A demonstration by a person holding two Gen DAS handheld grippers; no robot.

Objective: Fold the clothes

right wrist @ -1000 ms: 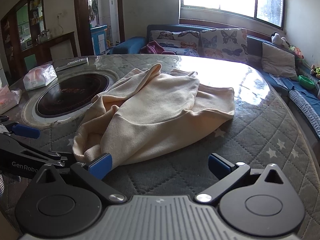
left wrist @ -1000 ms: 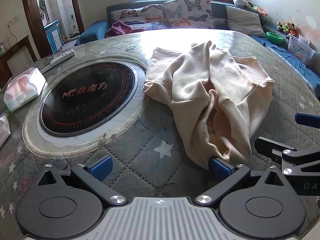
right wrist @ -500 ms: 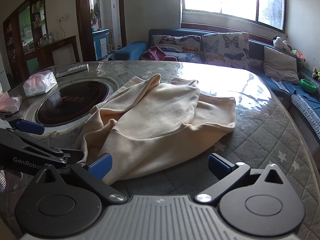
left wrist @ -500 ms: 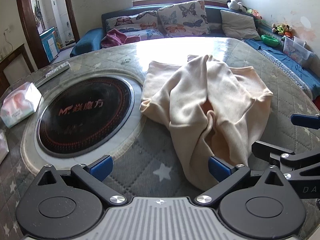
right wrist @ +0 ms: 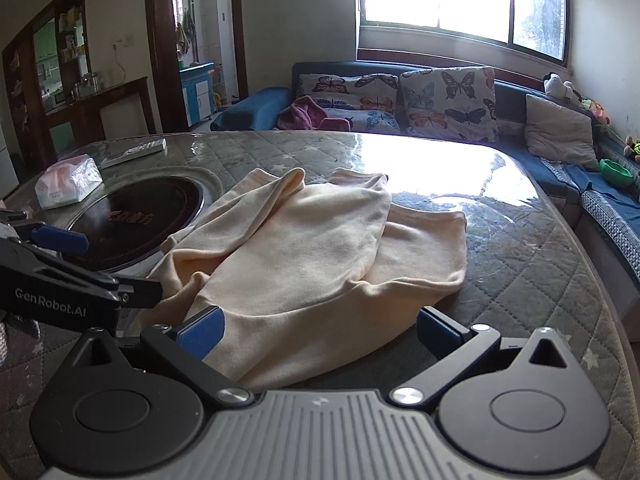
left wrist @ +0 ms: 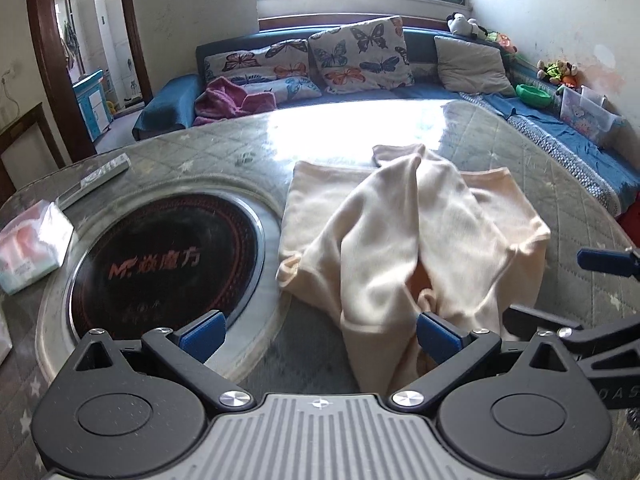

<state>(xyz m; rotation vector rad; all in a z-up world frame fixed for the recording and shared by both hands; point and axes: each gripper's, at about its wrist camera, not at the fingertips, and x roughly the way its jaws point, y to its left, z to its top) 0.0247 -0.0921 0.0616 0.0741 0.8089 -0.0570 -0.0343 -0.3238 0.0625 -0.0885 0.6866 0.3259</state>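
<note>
Evidently the grasp is still being prepared: a cream sweatshirt [left wrist: 404, 248] is heaped beside the induction hob [left wrist: 168, 264], toward the near edge of the bench [right wrist: 532, 264]. Left tongs [left wrist: 318, 330] and right tongs [right wrist: 320, 326] are held apart, empty, at its near hem, which must be pinched next.

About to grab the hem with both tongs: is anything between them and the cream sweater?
Nothing visible. The sweater lies bunched on the table right ahead of the open left tongs and right tongs. The tissue pack and hotplate sit off to the left.
</note>
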